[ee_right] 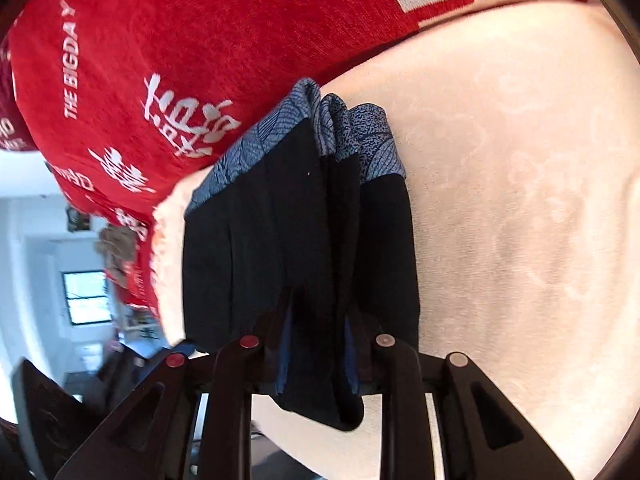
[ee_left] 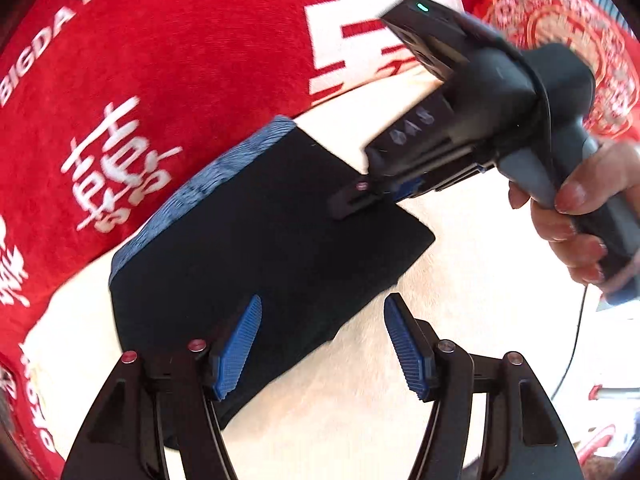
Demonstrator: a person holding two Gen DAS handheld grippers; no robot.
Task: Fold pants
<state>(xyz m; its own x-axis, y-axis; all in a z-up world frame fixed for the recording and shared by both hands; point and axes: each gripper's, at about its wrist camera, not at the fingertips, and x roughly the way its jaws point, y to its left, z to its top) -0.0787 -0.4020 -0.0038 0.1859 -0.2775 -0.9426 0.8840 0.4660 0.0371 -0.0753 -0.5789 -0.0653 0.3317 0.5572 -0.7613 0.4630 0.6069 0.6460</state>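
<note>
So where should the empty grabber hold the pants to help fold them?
Probably the near dark corner of the folded pants, coming in low from the cream blanket side. That edge lies flat and free between the open left hand-held gripper, while the right hand-held gripper already pinches the far edge.

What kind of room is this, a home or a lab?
Probably a home, likely a bed: a soft cream patterned blanket, a red plush cover with white Chinese wedding characters, and a lived-in room with a window behind.
</note>
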